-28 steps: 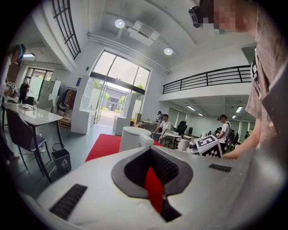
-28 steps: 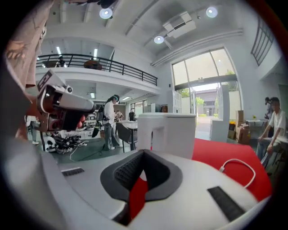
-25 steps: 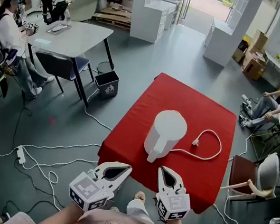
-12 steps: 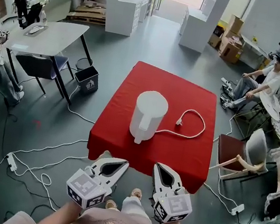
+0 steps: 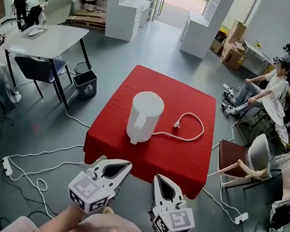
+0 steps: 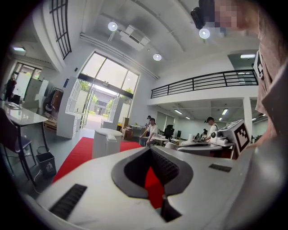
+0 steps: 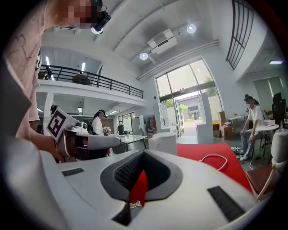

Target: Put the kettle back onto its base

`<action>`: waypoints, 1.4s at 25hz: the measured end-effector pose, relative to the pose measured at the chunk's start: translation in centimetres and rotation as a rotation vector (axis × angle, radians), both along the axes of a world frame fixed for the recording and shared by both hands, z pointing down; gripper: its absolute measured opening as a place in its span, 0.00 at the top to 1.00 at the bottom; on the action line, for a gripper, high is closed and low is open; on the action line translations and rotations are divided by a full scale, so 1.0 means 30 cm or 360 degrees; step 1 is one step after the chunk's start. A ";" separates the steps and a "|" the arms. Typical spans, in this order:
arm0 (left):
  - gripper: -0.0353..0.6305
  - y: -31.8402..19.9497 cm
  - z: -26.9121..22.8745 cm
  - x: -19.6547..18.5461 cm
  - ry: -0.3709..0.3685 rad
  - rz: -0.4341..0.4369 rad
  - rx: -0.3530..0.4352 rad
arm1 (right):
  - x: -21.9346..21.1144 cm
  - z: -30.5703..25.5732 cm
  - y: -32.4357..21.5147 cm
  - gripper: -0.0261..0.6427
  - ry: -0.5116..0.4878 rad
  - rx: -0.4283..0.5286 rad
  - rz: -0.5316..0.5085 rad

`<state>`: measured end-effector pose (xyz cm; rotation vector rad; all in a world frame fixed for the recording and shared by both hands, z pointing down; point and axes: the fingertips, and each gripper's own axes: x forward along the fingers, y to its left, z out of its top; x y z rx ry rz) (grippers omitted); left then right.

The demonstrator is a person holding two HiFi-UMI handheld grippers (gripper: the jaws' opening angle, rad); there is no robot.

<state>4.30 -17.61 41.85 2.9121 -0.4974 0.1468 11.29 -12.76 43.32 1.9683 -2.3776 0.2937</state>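
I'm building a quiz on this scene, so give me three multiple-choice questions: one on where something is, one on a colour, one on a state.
1. In the head view, on which side of the kettle does the white cord lie?
A. left
B. right
C. on its lid

2. The table's cloth is:
A. blue
B. green
C. red

3. The left gripper and right gripper are:
A. both shut and empty
B. both wide open
C. both shut on the kettle

Answers: B, the cord loops out to the kettle's right. C, the cloth shows red in every view. A, each gripper view shows jaws together with nothing between them.
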 end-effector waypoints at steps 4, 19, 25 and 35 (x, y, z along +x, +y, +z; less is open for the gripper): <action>0.97 0.067 -0.016 0.022 0.0014 -0.0022 -0.0008 | 0.019 -0.014 0.078 0.95 -0.0022 -0.0003 -0.0012; 0.97 0.356 -0.036 0.009 -0.0013 -0.0076 -0.0012 | -0.012 -0.033 0.363 0.95 -0.0064 0.0031 -0.0138; 0.97 0.505 -0.024 -0.020 -0.0037 -0.0104 -0.0011 | -0.032 -0.057 0.495 0.95 0.0003 0.0071 -0.0201; 0.97 0.680 -0.032 -0.036 -0.0055 -0.0138 0.0018 | -0.051 -0.101 0.647 0.95 0.0009 0.0096 -0.0196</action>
